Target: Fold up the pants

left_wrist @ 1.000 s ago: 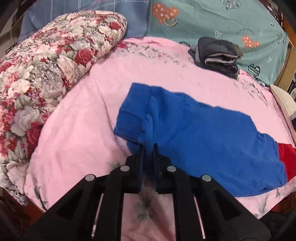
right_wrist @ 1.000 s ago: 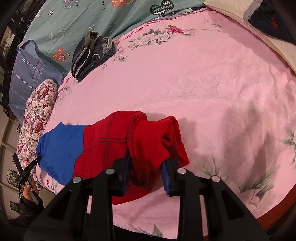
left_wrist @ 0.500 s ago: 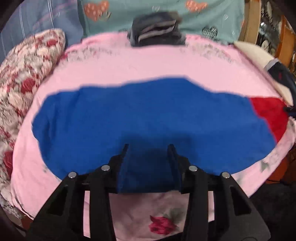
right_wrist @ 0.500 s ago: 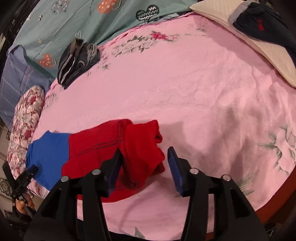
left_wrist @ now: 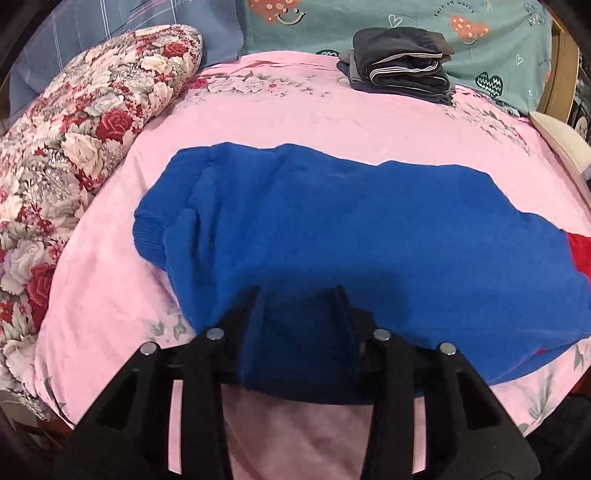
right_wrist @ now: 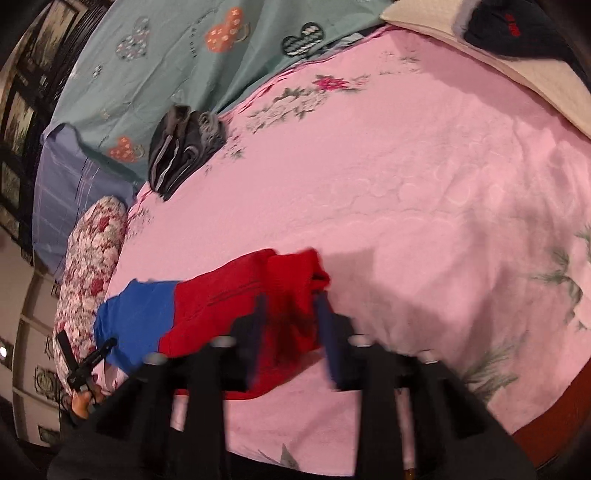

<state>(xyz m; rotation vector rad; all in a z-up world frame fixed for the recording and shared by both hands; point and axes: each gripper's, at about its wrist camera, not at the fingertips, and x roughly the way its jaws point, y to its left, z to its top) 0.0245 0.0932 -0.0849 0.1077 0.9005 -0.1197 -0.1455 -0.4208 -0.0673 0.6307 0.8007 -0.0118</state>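
Note:
The pants are half blue, half red and lie stretched across the pink bed sheet. In the left wrist view the blue leg fills the middle and the ribbed cuff is at the left. My left gripper is open, its jaws on either side of the blue cloth's near edge. In the right wrist view the red leg ends in a bunched cuff. My right gripper is open over that red end. The left gripper shows at the far blue end.
A floral quilt roll lies along the left. A stack of folded dark clothes sits at the back by the teal pillows. A cream pillow with a dark garment lies at the right. The bed edge is near.
Both grippers opened and let go of the pants. The blue leg now lies spread flat, and the red end has dropped onto the sheet.

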